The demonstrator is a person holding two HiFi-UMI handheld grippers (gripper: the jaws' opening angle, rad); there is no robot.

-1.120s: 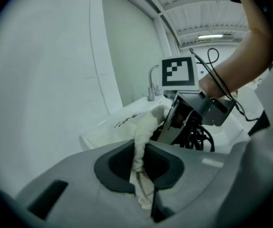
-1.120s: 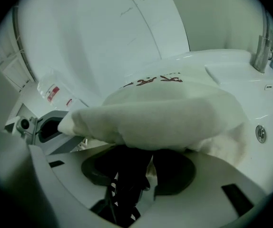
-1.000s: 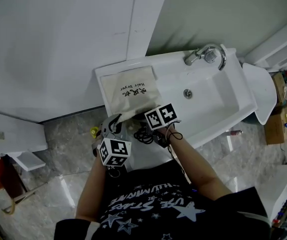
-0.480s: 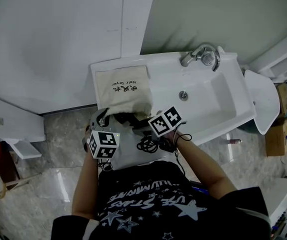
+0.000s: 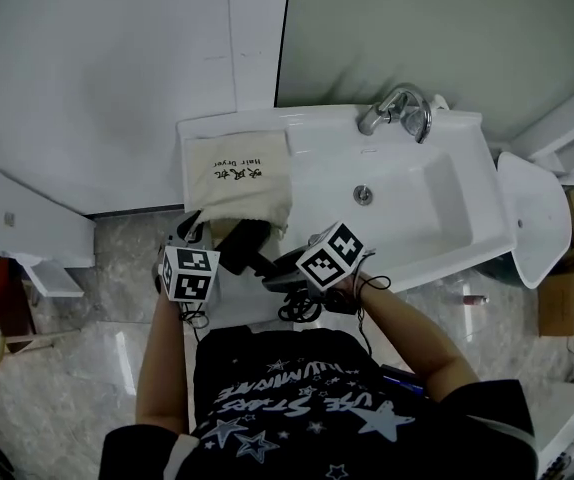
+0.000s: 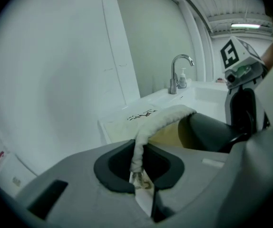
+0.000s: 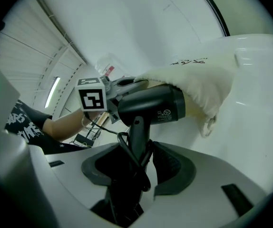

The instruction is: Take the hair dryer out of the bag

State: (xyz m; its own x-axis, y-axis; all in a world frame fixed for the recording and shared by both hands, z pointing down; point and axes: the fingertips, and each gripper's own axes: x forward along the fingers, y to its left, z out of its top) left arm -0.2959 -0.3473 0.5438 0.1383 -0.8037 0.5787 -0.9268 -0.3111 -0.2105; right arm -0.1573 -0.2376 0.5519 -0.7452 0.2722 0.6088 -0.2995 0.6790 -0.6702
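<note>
Left side first: the left gripper (image 6: 140,177) has its jaws pinched shut on the rim of the bag (image 5: 237,173), which lies flat on the tabletop (image 5: 327,163). The hair dryer (image 7: 151,106) is half out, its barrel's far end inside the mouth. The right gripper (image 7: 135,167) has its jaws clamped on the handle. The danger is that cloth snags the barrel and drags the bag along. A second ago, far less of the dryer showed.
</note>
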